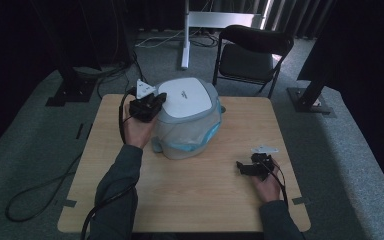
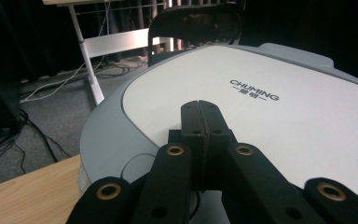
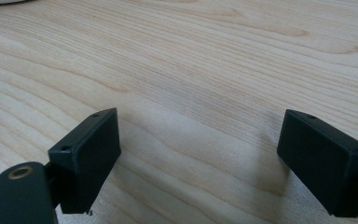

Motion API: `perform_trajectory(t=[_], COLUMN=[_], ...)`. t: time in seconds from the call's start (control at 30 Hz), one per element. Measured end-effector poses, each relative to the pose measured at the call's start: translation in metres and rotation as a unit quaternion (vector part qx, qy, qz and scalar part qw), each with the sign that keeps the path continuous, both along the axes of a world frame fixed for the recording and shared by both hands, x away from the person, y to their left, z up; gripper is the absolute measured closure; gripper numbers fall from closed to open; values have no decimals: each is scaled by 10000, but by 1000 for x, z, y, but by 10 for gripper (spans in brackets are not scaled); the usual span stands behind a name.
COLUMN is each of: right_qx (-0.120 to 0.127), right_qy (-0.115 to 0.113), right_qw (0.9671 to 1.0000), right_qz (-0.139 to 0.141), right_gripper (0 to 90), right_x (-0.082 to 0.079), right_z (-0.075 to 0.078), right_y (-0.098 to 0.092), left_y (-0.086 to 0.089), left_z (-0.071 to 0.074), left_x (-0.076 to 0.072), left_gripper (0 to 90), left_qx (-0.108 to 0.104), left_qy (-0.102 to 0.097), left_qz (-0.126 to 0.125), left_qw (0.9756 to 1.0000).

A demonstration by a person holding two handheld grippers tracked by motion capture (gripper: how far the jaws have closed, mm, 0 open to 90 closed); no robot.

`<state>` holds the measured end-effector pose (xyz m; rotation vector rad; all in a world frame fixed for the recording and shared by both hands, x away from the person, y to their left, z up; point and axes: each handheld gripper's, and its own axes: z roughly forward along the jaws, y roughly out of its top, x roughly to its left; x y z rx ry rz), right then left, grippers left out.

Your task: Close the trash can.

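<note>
My left tongs [image 1: 156, 100], jaws pressed together, rest on the grey-rimmed white plastic bin lid [image 1: 187, 97] at its nine o'clock edge, while my right tongs [image 1: 241, 166] gape wide over the pale wooden table [image 1: 205, 190].

A light wooden bench [image 1: 190, 185] stands on grey carpet [image 1: 350, 150]; behind it, a black folding chair [image 1: 252, 55], a white metal stand [image 1: 186, 35] and loose cables [image 1: 40, 190] against dark curtains

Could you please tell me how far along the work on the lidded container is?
Early. The left tool, shut, rests on the white lid of the grey container, which looks closed. The right tool waits open over the wooden table, holding nothing. Any opening remains.
</note>
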<state>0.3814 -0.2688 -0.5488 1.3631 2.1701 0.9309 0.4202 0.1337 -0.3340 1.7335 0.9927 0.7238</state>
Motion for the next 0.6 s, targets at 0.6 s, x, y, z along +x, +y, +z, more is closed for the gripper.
perform_trajectory(t=[0.6], right_qx=[-4], right_qy=[5], right_qw=[10000], right_qz=[5], right_gripper=[121], right_x=[0], right_z=[0], right_y=[0], left_y=[31], left_z=[4], left_x=[-13], left_gripper=[799], left_qx=[-347], left_qy=[-212], left_qz=[302], left_qw=[9987])
